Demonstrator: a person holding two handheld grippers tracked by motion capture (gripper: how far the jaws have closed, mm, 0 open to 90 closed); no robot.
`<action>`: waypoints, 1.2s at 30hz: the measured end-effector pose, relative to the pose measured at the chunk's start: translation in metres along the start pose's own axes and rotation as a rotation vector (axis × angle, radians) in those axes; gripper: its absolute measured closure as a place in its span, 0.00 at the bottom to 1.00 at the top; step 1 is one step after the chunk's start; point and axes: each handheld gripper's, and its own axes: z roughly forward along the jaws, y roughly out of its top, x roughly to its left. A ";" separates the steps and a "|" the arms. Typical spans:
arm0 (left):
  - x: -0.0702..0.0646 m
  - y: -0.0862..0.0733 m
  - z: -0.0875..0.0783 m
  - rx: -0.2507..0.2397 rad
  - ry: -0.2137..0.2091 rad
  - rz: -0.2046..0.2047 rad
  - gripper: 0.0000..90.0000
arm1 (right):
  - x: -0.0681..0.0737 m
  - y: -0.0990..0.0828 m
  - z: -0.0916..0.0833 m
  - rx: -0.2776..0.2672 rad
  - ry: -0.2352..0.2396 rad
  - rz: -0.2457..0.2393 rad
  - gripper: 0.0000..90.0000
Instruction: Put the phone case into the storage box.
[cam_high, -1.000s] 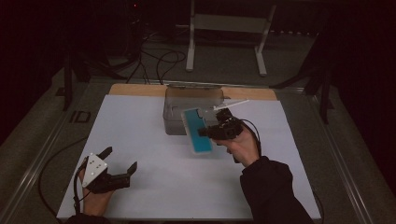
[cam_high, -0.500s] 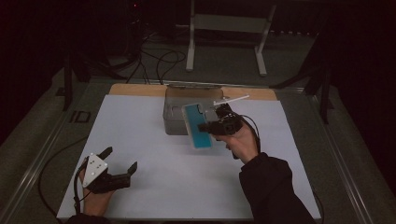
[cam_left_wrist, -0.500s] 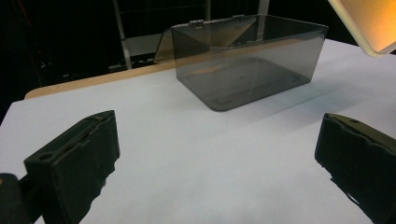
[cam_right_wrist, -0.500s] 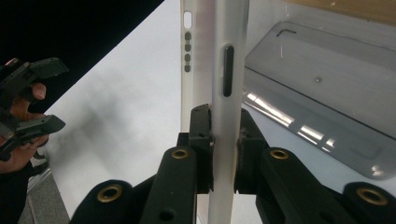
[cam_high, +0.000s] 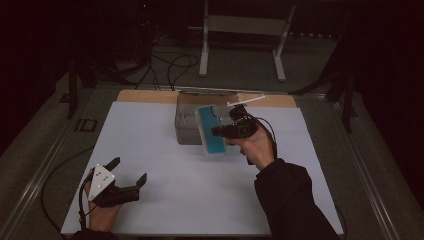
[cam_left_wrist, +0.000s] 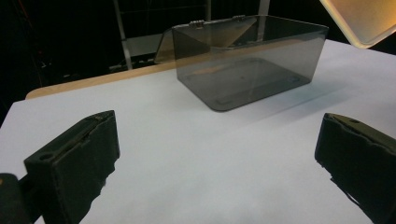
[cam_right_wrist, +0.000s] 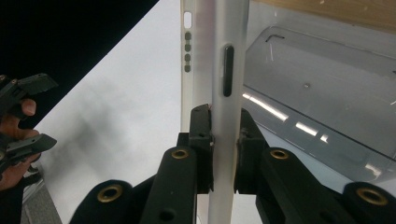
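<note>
Smoky clear plastic box (cam_high: 192, 125), lid open at the table's far edge, holds nothing visible; right gripper (cam_high: 220, 132) clenches a teal phone (cam_high: 210, 129) beside it, left gripper (cam_high: 129, 175) released.

Hand-held gripper (cam_right_wrist: 225, 154) clamped on phone (cam_right_wrist: 215, 56) edge.

- Two tools are showing: the left tool (cam_high: 131, 176) and the right tool (cam_high: 220, 131).
- Two hands are holding them, the left hand (cam_high: 102, 215) and the right hand (cam_high: 257, 147).
- One flat blue device (cam_high: 210, 130), phone-like with a pale edge, is sitting between the right tool's jaws.
- One clear box (cam_high: 192, 120) with a hinged lid is standing on the surface (cam_high: 175, 195).
- One white sheet is covering that surface.
- One metal stand (cam_high: 242, 30) is standing on the floor behind, with several dark cables (cam_high: 170, 62) lying beside it; their number is too tangled to tell.
</note>
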 end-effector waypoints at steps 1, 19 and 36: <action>0.000 0.000 0.000 0.000 0.000 0.000 0.01 | 0.000 0.000 0.000 0.000 0.000 0.000 0.90; 0.000 0.000 0.000 -0.001 0.004 -0.001 0.01 | -0.008 0.016 -0.001 -0.013 -0.028 0.039 0.90; 0.000 0.000 -0.001 -0.002 0.003 0.001 0.01 | -0.018 0.030 -0.002 -0.015 -0.071 0.069 0.90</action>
